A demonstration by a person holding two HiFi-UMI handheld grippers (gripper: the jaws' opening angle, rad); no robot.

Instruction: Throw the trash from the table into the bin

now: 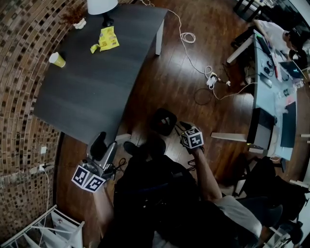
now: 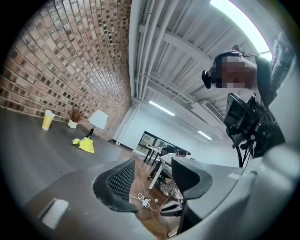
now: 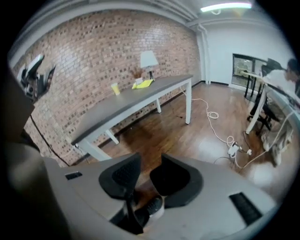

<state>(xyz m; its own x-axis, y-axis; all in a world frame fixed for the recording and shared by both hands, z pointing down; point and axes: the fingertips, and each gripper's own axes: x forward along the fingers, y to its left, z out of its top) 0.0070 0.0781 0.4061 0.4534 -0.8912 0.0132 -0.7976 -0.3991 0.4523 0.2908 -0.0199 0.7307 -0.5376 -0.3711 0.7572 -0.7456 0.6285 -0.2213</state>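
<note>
Trash all sits on the dark grey table (image 1: 92,92), far left of scene along the brick wall (image 1: 22,72). The yellow wrapper (image 1: 108,38) lies flat toward the table's far end. A small crumpled yellow scrap (image 1: 94,48) is just beside it on the near-left; touching or not, can't tell. The yellow cup (image 1: 57,59) stands upright at the table's left edge, well apart from both. A white-shaded lamp (image 1: 102,7) & a small white pot w/ dry plant (image 1: 79,22) stand at the far end, beyond the wrapper. Near left, the left gripper (image 1: 105,147) sits just at the table's near end, pointing level along the tabletop. Its jaws are apart w/ nothing btw them; only floor & cable show thru the gap. Near centre, the right gripper (image 1: 183,128) is over the wood floor (image 1: 169,72), tilted down, jaws parted w/ a narrow gap, empty. All three trash pieces are well away from both grippers. A dark rounded thing (image 1: 163,121) sits on the floor just left of the right gripper; can't tell if it's the bin. A white cable (image 1: 186,36) runs over the floor from near the table's far-right leg to a power strip (image 1: 211,80). Far right is a desk (image 1: 264,82) w/ a seated person (image 1: 271,33).
</note>
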